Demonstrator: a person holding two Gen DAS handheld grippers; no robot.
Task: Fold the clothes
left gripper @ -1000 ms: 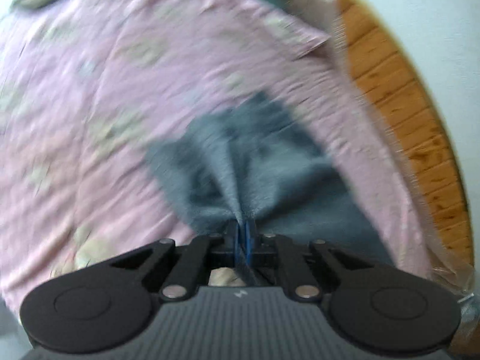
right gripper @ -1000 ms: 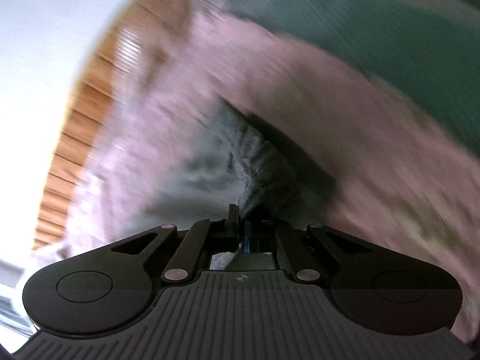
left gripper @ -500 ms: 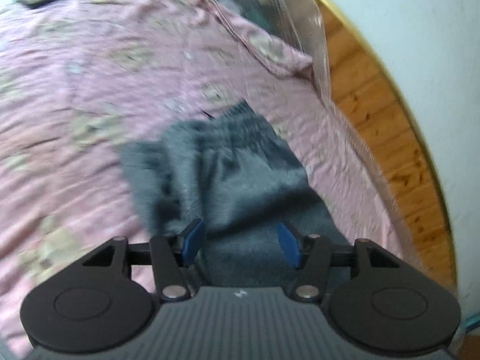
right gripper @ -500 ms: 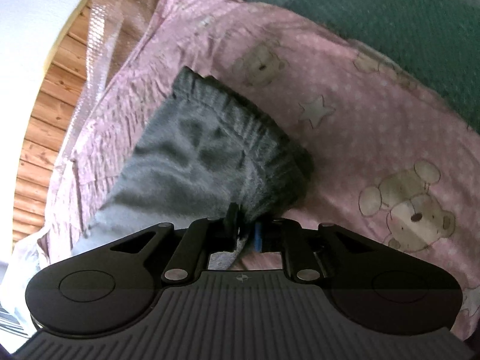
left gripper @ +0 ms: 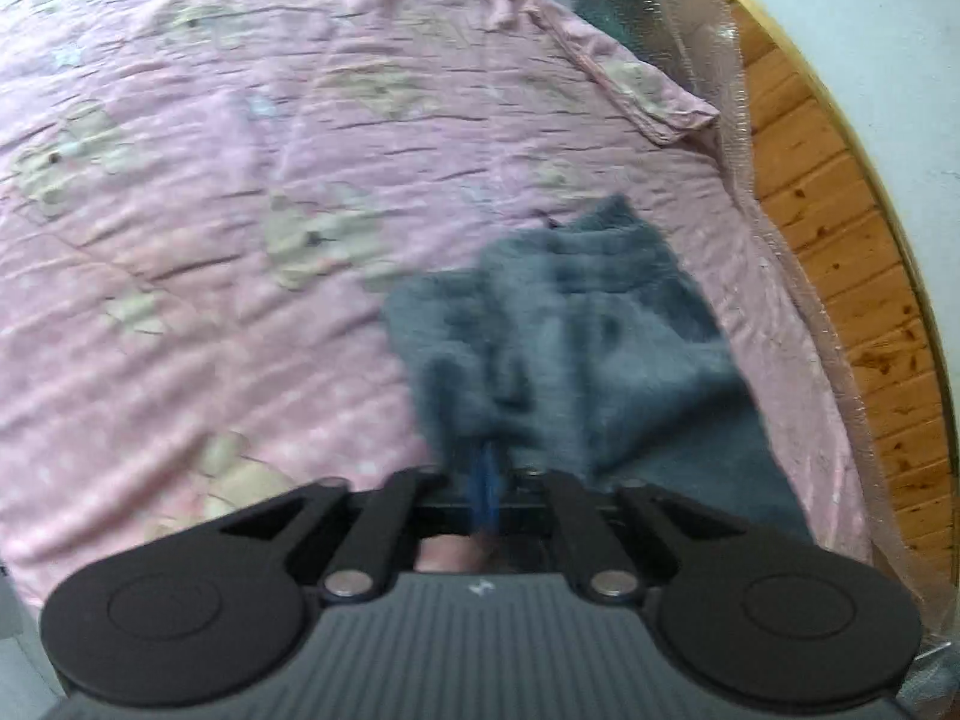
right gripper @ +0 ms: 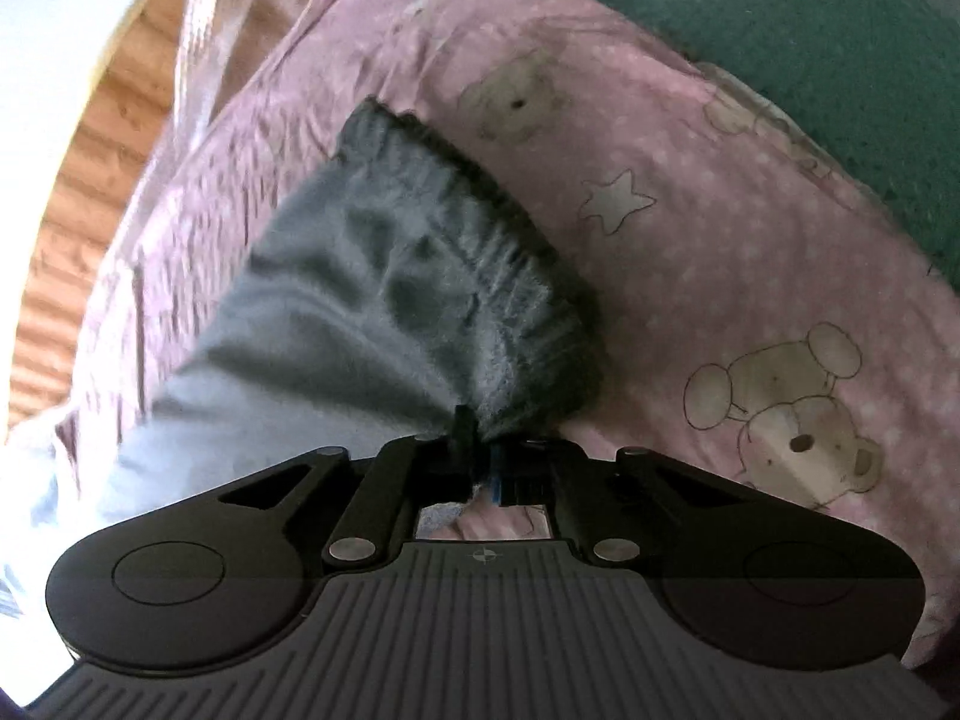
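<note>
Gripping grey garment point(right gripper: 384, 276): right fingers point(right gripper: 465, 420) clamped | left fingers point(left gripper: 489, 468) closing on it

Left gripper point(left gripper: 487, 474): black plastic body, two round disc-shaped lobes at the sides, each marked with a raised circle. Angled black link arms are joined by silver round rivets. A grey ribbed plate with a small white logo is seen at the middle. Finger pads are blue, blurred. Right gripper point(right gripper: 480, 456): same build, black lobes, ribbed grey plate, small compass-like mark, silver rivets. One black finger and one blue pad are seen. No sleeve is seen.
</note>
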